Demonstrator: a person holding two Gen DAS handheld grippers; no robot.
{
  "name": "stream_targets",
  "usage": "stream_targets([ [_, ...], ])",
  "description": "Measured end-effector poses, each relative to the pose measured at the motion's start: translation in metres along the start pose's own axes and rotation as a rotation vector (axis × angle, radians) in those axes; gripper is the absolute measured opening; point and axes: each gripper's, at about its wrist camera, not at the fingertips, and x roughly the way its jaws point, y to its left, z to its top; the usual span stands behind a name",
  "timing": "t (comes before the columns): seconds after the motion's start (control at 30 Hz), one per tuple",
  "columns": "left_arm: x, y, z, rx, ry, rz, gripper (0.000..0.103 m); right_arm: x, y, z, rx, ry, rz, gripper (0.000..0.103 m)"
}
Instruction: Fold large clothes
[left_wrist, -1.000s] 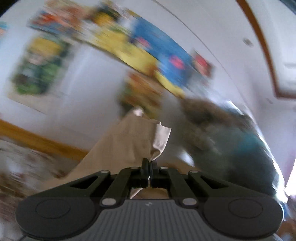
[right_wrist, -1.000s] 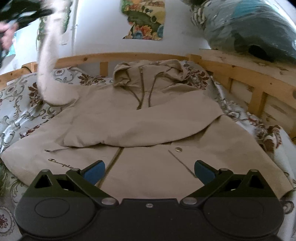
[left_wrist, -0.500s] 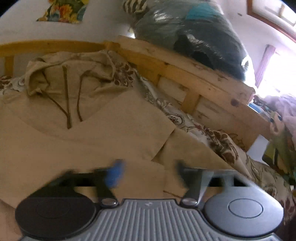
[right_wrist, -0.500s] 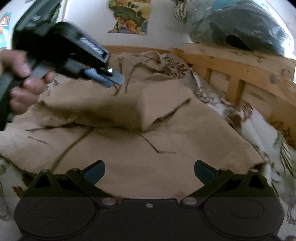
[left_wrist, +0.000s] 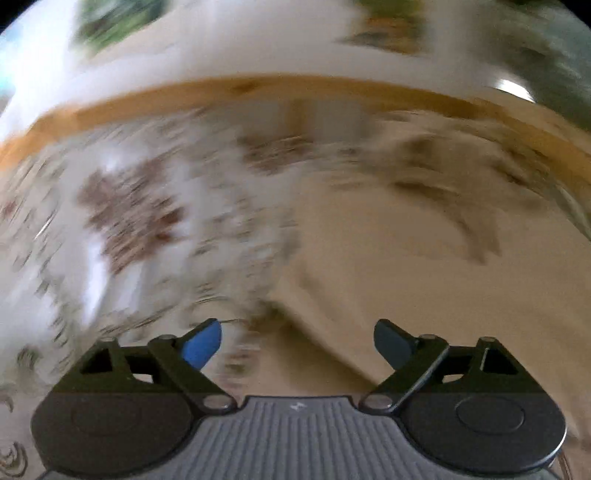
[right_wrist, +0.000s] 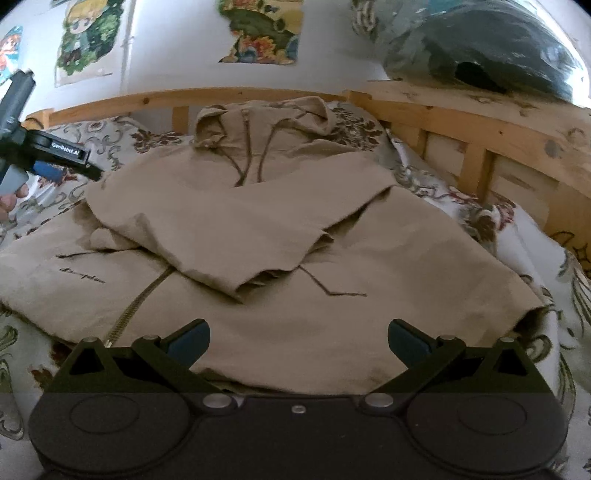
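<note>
A beige hooded jacket (right_wrist: 280, 236) lies front-up on the bed, hood toward the headboard, with both sleeves folded across its chest. My right gripper (right_wrist: 298, 341) is open and empty, hovering above the jacket's bottom hem. My left gripper (left_wrist: 297, 343) is open and empty; its view is blurred and shows the jacket's left edge (left_wrist: 406, 266) against the floral sheet. The left gripper also shows in the right wrist view (right_wrist: 55, 162), off the jacket's left shoulder above the sheet.
The floral bedsheet (right_wrist: 517, 229) surrounds the jacket. A wooden bed frame (right_wrist: 480, 122) runs along the back and right side. A dark plastic-wrapped bundle (right_wrist: 480, 48) sits on the right rail. Posters (right_wrist: 262, 29) hang on the wall.
My left gripper laid the left sleeve across the chest, opened and let it go, then swung back left off the jacket. My right gripper stayed open over the hem.
</note>
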Motion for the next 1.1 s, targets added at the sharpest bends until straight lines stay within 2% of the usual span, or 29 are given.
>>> stream_targets([
  [0.07, 0.012, 0.028, 0.008, -0.12, 0.009, -0.02, 0.088, 0.004, 0.003, 0.004, -0.025, -0.008, -0.002, 0.102],
  [0.17, 0.031, 0.049, 0.019, -0.229, 0.025, -0.084, 0.073, 0.009, 0.008, 0.015, -0.063, -0.036, -0.009, 0.102],
  [0.23, 0.044, 0.052, 0.022, -0.243, 0.046, -0.108, 0.064, 0.012, 0.012, 0.022, -0.085, -0.058, -0.012, 0.102],
  [0.37, 0.07, 0.045, 0.02, -0.222, 0.091, -0.108, 0.052, 0.019, 0.018, 0.028, -0.105, -0.062, -0.001, 0.102],
  [0.43, 0.083, 0.045, 0.017, -0.213, 0.127, -0.094, 0.04, 0.022, 0.02, 0.026, -0.114, -0.052, 0.006, 0.102],
  [0.57, 0.096, 0.048, 0.01, -0.226, 0.161, -0.094, 0.041, 0.027, 0.02, 0.021, -0.124, -0.021, 0.014, 0.102],
  [0.67, 0.093, 0.054, 0.012, -0.246, 0.181, -0.116, 0.046, 0.03, 0.016, 0.021, -0.104, -0.009, -0.001, 0.102],
  [0.77, 0.075, 0.06, 0.01, -0.286, 0.182, -0.127, 0.065, 0.03, 0.014, 0.021, -0.099, -0.013, -0.003, 0.102],
  [0.8, 0.066, 0.061, 0.008, -0.293, 0.177, -0.138, 0.074, 0.029, 0.014, 0.021, -0.101, -0.018, -0.003, 0.102],
  [0.93, 0.027, 0.052, -0.019, -0.32, 0.189, -0.263, 0.083, 0.029, 0.009, 0.025, -0.104, -0.03, -0.01, 0.102],
  [1.0, 0.014, 0.042, -0.033, -0.331, 0.197, -0.295, 0.089, 0.029, 0.005, 0.028, -0.099, -0.036, -0.027, 0.102],
  [1.07, 0.012, 0.026, -0.033, -0.27, 0.237, -0.319, 0.089, 0.031, 0.0, 0.03, -0.077, -0.034, -0.045, 0.102],
  [1.1, 0.009, 0.019, -0.032, -0.237, 0.231, -0.335, 0.09, 0.032, -0.002, 0.031, -0.066, -0.03, -0.053, 0.102],
])
